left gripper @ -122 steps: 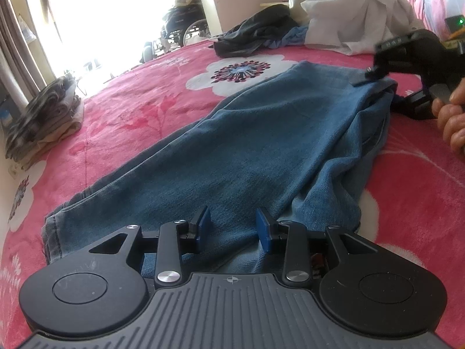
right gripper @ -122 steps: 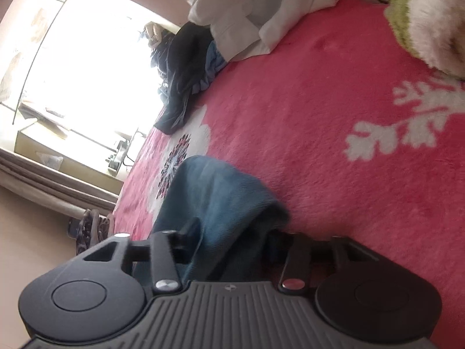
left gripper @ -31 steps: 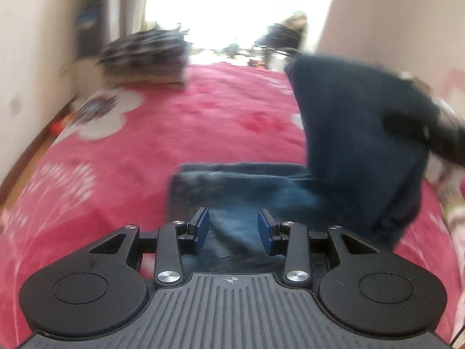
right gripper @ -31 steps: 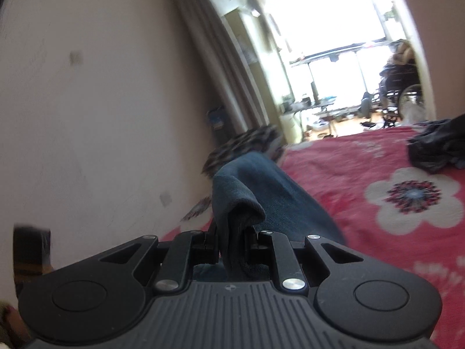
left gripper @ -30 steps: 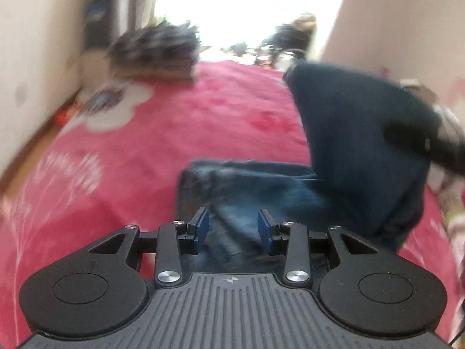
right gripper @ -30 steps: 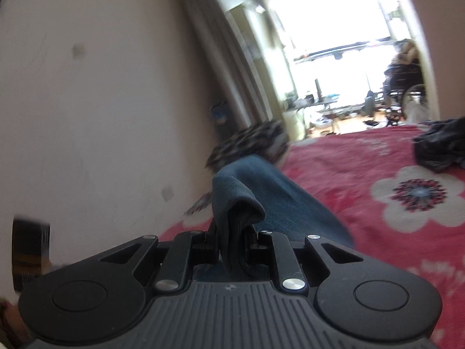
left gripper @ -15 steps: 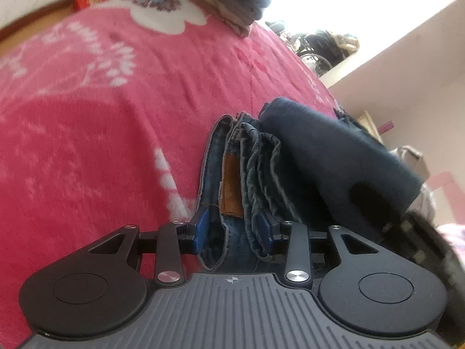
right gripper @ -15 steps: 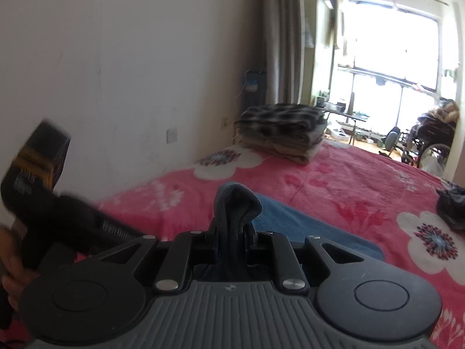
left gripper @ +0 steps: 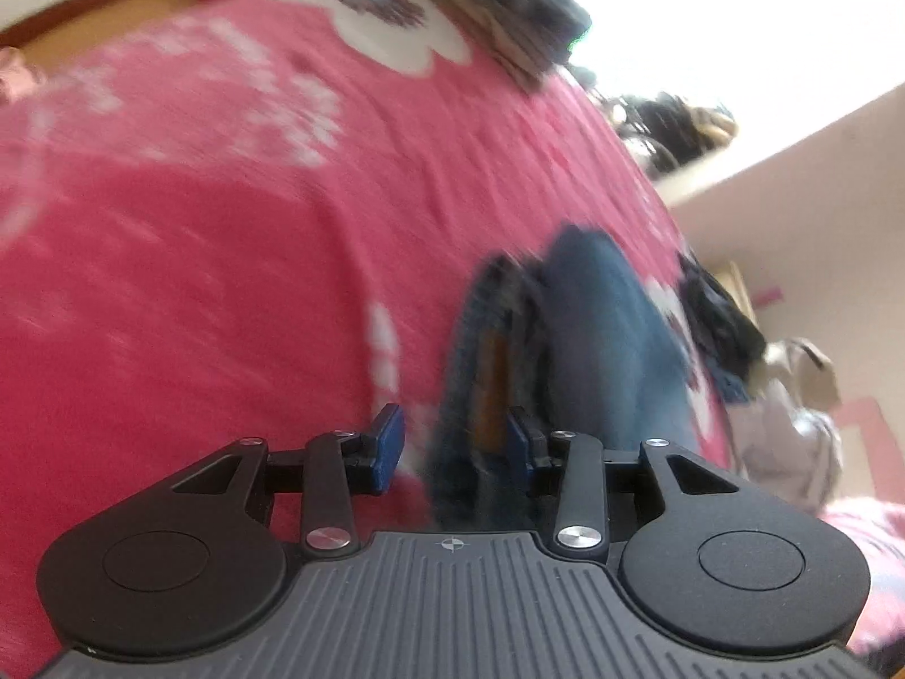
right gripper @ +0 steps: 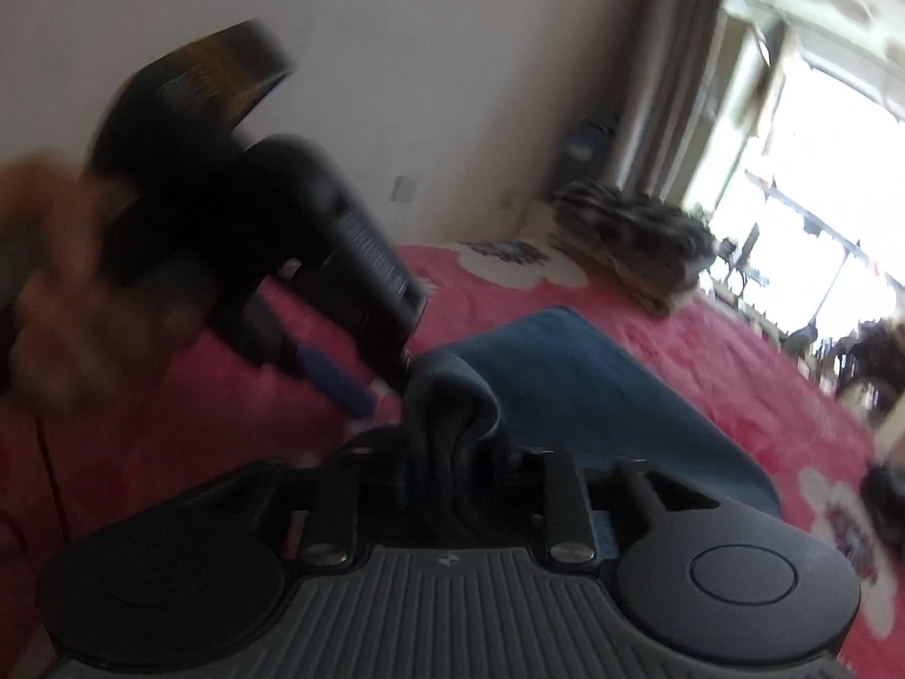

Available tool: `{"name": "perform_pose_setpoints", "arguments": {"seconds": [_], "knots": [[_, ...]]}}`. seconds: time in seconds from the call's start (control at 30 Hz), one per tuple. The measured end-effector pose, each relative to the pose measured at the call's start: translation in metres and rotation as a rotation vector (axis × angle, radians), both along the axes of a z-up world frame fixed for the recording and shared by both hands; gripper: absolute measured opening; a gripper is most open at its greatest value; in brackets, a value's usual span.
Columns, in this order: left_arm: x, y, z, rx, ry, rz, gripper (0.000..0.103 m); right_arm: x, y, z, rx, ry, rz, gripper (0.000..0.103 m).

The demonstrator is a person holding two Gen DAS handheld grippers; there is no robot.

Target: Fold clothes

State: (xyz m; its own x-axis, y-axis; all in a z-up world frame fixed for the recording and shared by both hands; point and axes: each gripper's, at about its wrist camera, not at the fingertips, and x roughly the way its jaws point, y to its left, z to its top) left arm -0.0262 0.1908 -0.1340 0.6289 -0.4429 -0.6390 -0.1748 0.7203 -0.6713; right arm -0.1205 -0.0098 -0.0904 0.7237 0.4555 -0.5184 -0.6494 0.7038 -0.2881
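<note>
On the pink floral blanket [left gripper: 198, 260], blue denim jeans [left gripper: 599, 334] now lie doubled; right gripper [right gripper: 452, 469] stays clamped on their fold, left gripper [left gripper: 452, 441] spread around the waistband.

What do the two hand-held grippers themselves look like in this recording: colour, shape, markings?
Both match. The left hand-held gripper has a black ribbed plastic body, two round discs, silver pivot screws, a small crosshair mark and blue pads. The right hand-held gripper has the same build. A bare hand, blurred, holds the left one.
</note>
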Motion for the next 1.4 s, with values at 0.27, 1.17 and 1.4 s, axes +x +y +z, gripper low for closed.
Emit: {"name": "perform_pose_setpoints", "arguments": {"seconds": [0.27,1.17,1.4], "knots": [[0.010,-0.039,0.036,0.169,-0.110,-0.138,0.039,-0.011,-0.036,0.027,0.299,0.184,-0.023,0.055],[0.012,-0.104,0.061,0.545,-0.259,-0.368,0.039,0.021,-0.209,0.011,0.465,0.335,-0.439,0.021],[-0.043,-0.126,0.080,0.743,-0.444,-0.529,0.040,0.024,-0.198,0.013,0.494,0.376,-0.380,0.021]]}}
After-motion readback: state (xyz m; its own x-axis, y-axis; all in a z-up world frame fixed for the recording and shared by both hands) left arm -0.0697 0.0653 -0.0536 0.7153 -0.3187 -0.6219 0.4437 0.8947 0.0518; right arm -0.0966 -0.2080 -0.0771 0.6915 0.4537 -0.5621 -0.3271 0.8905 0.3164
